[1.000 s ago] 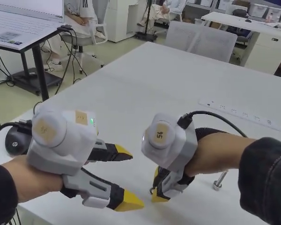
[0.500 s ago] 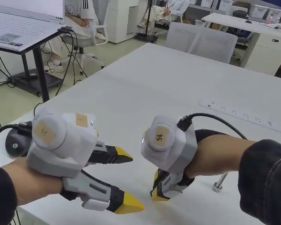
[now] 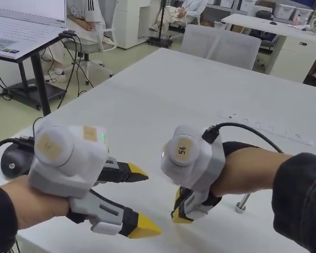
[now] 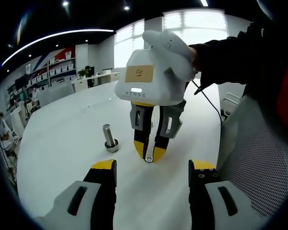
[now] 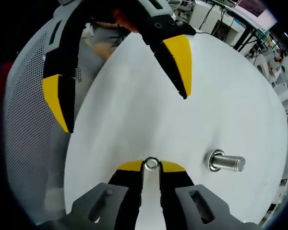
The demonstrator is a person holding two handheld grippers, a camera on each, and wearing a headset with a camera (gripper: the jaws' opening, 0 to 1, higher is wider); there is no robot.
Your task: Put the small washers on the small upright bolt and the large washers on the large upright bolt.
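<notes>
The right tongs (image 5: 152, 166) point down at the worktop (image 3: 163, 100). Their yellow tips are almost pressed together, pinching a small washer (image 4: 149, 158) right at the surface; I cannot tell whether it touches the worktop. In the right gripper view the bolt (image 5: 226, 162) stands at 3 o'clock from the washer, near it but apart, upright on the worktop and wider at its foot. The left tongs (image 4: 152, 166) are spread wide, held low over the worktop and aimed at the right tongs. In the left gripper view the bolt sits at 10 o'clock from the pinched washer. In the head view a white power strip (image 3: 266, 128) lies at 1 o'clock from the right tongs, well apart.
</notes>
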